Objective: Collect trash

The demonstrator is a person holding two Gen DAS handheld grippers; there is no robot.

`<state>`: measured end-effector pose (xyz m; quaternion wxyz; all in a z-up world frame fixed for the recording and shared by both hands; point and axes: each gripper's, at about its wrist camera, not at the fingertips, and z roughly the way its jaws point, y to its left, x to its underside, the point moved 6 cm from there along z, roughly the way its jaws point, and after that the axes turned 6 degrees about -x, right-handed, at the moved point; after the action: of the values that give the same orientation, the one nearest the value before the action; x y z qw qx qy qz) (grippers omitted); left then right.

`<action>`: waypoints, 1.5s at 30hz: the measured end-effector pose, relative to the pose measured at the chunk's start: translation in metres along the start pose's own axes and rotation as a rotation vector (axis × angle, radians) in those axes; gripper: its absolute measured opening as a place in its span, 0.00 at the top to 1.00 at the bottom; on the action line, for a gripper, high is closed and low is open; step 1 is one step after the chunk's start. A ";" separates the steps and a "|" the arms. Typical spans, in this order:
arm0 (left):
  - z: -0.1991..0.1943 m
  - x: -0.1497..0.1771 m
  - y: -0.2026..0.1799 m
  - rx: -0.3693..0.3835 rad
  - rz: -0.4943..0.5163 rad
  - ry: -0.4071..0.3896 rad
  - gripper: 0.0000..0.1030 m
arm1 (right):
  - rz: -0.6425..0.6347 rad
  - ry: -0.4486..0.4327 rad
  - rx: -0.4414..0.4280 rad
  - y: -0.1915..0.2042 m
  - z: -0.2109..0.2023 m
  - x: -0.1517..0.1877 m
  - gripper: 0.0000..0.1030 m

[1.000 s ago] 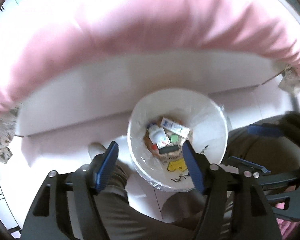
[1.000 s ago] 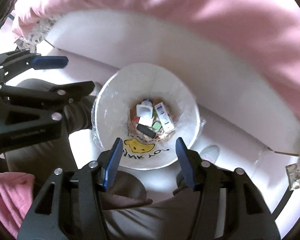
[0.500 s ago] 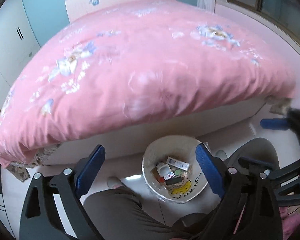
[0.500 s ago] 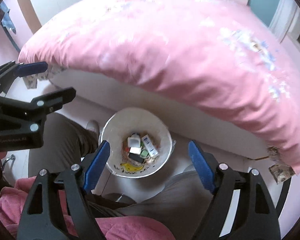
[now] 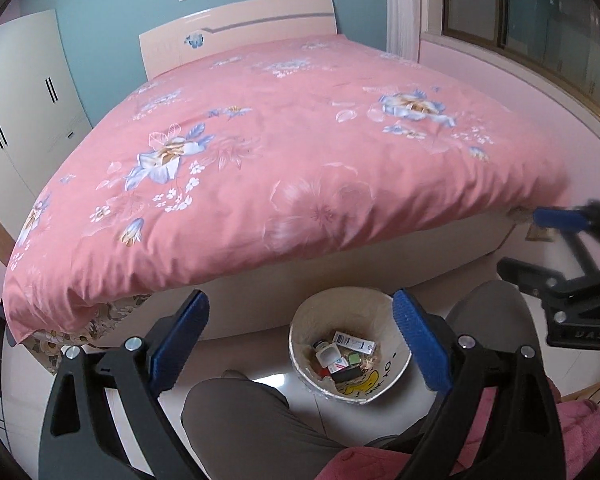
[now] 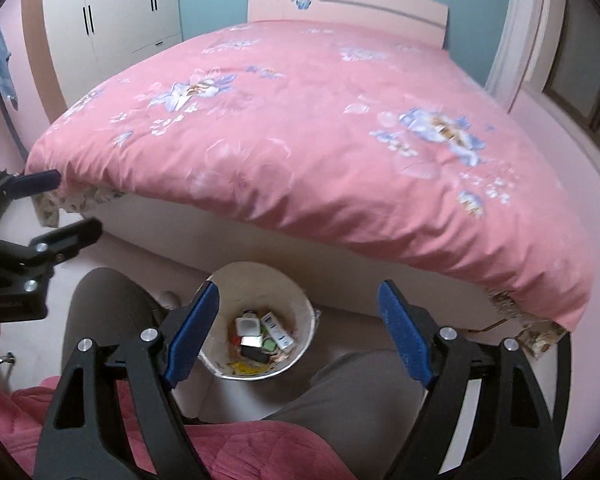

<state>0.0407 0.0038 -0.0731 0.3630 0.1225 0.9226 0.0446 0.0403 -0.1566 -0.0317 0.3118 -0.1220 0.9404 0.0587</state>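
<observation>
**Both grippers wide open above the trash bin by the bed**

The left gripper [image 5: 298, 338], black with blue finger pads, is held up high. Its two fingers are far apart and hold nothing. Seen from the left wrist, one blue pad [image 5: 178, 338] is at 7 o'clock and the other is at 5 o'clock.

The round white trash bin with a yellow cartoon face on its side [image 5: 384, 380] stands on the pale floor [image 5: 268, 340], just in front of the bed. In the left wrist view it sits low, near 5 o'clock, between the two pads and far below them. Inside it lie small bits of trash [image 5: 342, 356]: a white box with blue print, a small white bottle, a green thing and a black thing.

The right gripper [image 6: 300, 332] looks the same, black with blue pads. Its fingers are also spread wide, with nothing between them. In the right wrist view the bin [image 6: 300, 304] is at 6 o'clock, between the pads and well below them. The trash [image 6: 260, 336] shows in the bottom.

The person's legs in grey trousers [image 5: 244, 424] are on both sides of the bin.

A big pink quilt with blue flowers [image 5: 292, 160] covers the bed and hangs over its end, above the bin. A cream headboard [image 5: 236, 28] is at 12 o'clock. A white wardrobe [image 5: 24, 112] stands at 10 o'clock.
</observation>
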 end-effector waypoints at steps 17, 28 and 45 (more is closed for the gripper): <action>-0.019 0.006 -0.014 -0.056 0.027 -0.061 0.08 | -0.005 -0.099 0.037 0.013 -0.026 0.004 0.21; -0.021 0.009 -0.012 -0.049 0.013 -0.056 0.08 | 0.014 -0.095 0.030 0.012 -0.026 0.006 0.21; -0.021 0.009 -0.014 -0.050 0.012 -0.055 0.08 | 0.011 -0.091 0.033 0.013 -0.026 0.008 0.21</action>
<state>0.0177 -0.0070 -0.0657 0.3908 0.1203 0.9101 0.0666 0.0163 -0.1500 -0.0154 0.3560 -0.1090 0.9267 0.0505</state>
